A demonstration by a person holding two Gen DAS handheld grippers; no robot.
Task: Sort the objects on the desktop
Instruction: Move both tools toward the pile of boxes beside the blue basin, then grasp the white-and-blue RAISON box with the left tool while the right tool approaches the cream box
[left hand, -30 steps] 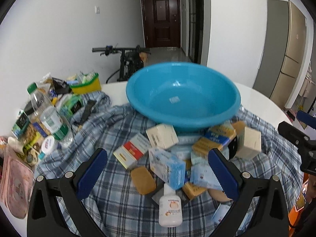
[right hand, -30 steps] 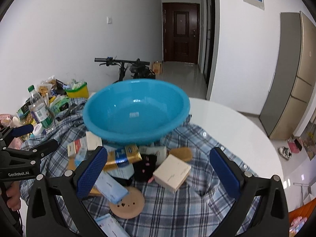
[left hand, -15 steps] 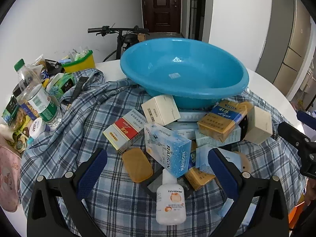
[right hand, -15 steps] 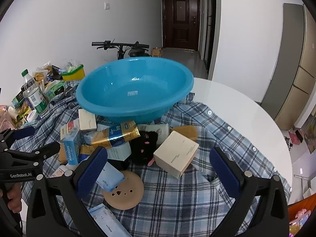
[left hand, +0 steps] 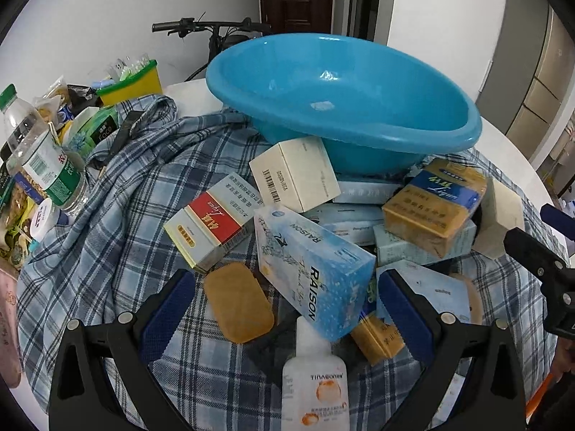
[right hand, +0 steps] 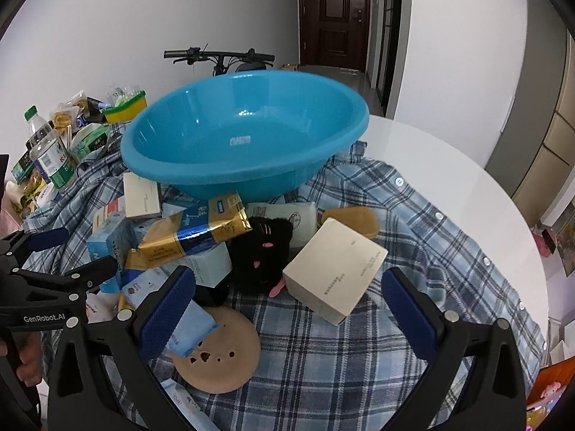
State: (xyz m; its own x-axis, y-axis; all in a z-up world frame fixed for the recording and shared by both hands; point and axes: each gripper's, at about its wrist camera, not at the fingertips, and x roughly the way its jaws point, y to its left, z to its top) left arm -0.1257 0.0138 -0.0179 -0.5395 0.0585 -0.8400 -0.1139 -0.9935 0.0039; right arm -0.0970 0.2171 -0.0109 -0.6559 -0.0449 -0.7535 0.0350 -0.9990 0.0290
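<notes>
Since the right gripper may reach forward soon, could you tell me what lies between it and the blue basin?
In the right wrist view, a cream box and a black plush toy lie between the right gripper and the blue basin.

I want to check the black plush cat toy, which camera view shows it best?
The right wrist view. The black plush toy lies in plain sight there, pink marks visible, between the gold and blue pack and the beige box. The left wrist view shows at most a dark sliver behind the boxes.
</notes>
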